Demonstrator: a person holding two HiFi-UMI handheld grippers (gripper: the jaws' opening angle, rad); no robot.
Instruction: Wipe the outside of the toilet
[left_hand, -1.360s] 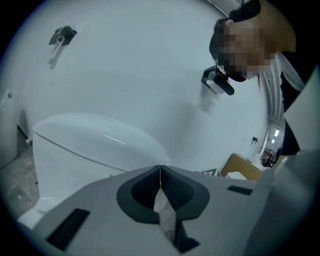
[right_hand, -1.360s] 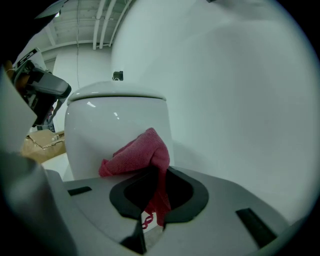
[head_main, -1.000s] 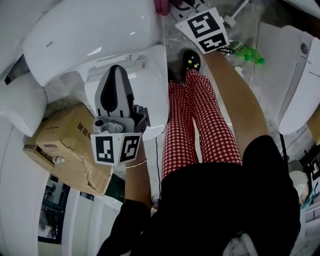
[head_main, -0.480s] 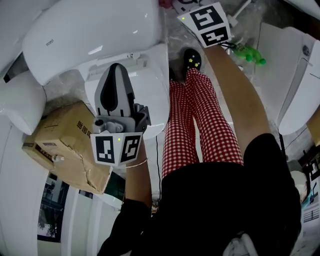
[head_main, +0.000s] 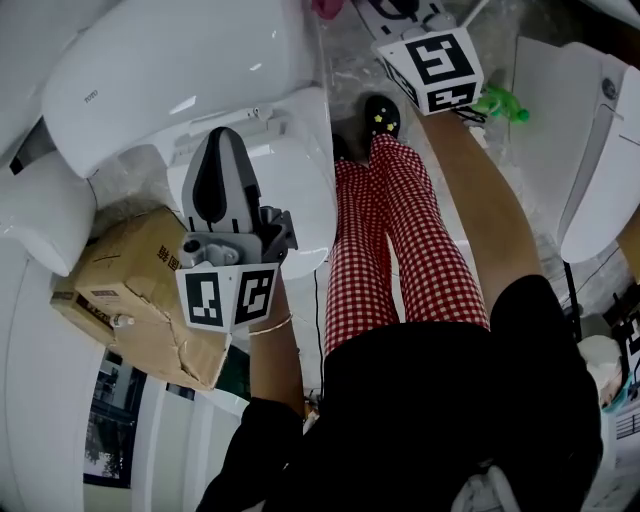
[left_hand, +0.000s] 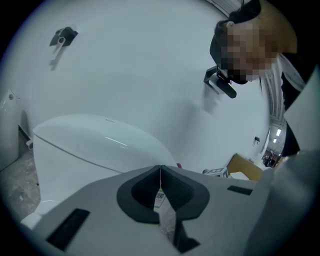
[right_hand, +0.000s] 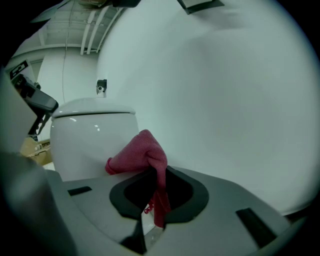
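A white toilet (head_main: 180, 75) with its lid down fills the upper left of the head view. My left gripper (head_main: 222, 145) hangs over the toilet's rear deck, jaws shut with nothing held; in the left gripper view the left gripper (left_hand: 160, 172) points at the lid (left_hand: 95, 142). My right gripper's marker cube (head_main: 430, 62) is at the top, right of the toilet. The right gripper (right_hand: 159, 172) is shut on a pink cloth (right_hand: 142, 152), whose tip shows at the head view's top edge as the cloth (head_main: 325, 8), beside the toilet body (right_hand: 90, 137).
A torn cardboard box (head_main: 140, 285) lies left of my left arm. My legs in red checked trousers (head_main: 400, 240) and a black shoe (head_main: 382, 118) stand beside the toilet. A green spray bottle (head_main: 502, 103) and another white fixture (head_main: 590, 150) are at right. A person (left_hand: 260, 55) stands behind.
My right gripper has shifted to the right and slightly away, carrying the pink cloth toward the top edge. The left gripper has barely moved.
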